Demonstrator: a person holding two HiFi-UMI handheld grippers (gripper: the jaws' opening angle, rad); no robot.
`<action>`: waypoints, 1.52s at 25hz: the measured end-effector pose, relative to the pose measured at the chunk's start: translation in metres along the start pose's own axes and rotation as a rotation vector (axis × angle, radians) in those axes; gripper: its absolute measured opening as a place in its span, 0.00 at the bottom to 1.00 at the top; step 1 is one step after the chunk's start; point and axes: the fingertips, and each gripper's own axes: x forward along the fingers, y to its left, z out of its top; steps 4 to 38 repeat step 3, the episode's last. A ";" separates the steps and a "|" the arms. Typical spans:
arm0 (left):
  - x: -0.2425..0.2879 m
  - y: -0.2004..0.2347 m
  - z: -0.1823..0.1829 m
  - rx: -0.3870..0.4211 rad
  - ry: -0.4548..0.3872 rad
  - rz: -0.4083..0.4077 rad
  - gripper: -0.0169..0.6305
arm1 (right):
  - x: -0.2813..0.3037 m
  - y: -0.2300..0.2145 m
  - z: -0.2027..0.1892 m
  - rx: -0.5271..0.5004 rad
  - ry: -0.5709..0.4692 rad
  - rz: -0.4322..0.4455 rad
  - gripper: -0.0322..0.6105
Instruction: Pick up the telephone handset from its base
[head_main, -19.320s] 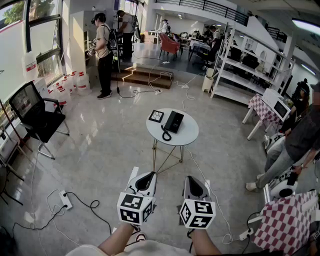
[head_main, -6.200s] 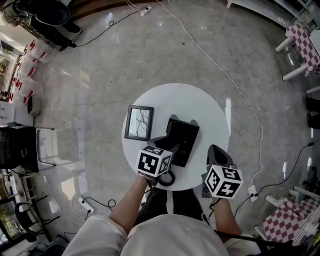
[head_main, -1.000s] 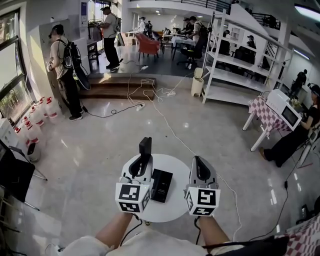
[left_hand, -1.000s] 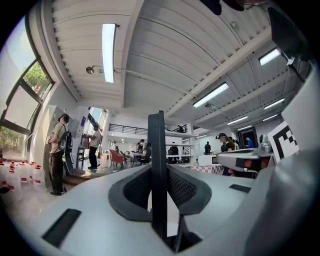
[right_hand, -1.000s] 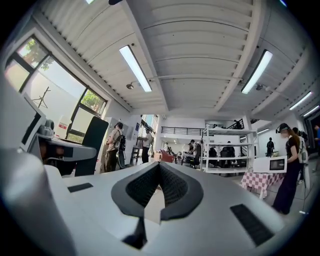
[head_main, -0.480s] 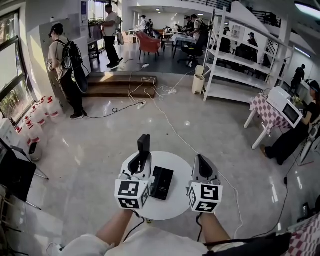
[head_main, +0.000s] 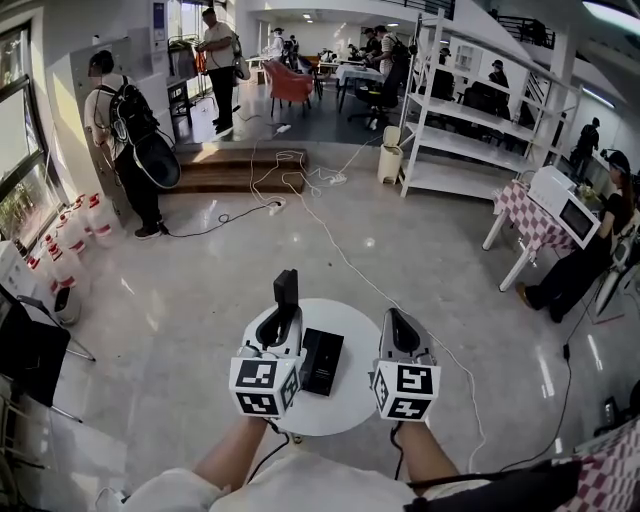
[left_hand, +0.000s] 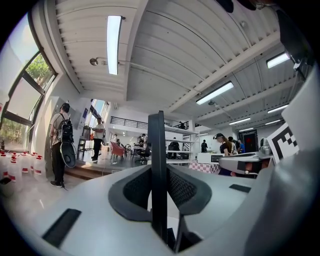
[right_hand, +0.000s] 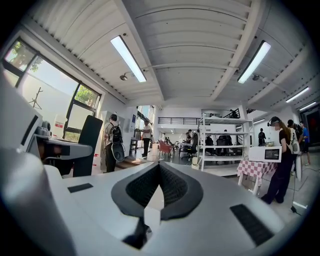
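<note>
With the left tongs (head_main: 284, 314) clamped on the handset (head_main: 287, 285), which stood upright above the tabletop (head_main: 357, 318) and clear of the base (head_main: 322, 360), and the right tongs (head_main: 396, 318) closed empty, a firm, level grip seemed best.

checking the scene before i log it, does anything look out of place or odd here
Only the handset is off its usual place: it stands upright, clamped in the left gripper over the table, while its base lies bare below. That fits the task. Nothing looks spilled or damaged.
</note>
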 end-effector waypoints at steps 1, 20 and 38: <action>-0.001 0.000 -0.001 -0.002 0.004 0.000 0.16 | -0.001 0.001 -0.001 0.000 0.003 0.001 0.09; -0.002 0.001 -0.003 -0.005 0.011 0.000 0.16 | -0.001 0.003 -0.003 0.001 0.010 0.002 0.09; -0.002 0.001 -0.003 -0.005 0.011 0.000 0.16 | -0.001 0.003 -0.003 0.001 0.010 0.002 0.09</action>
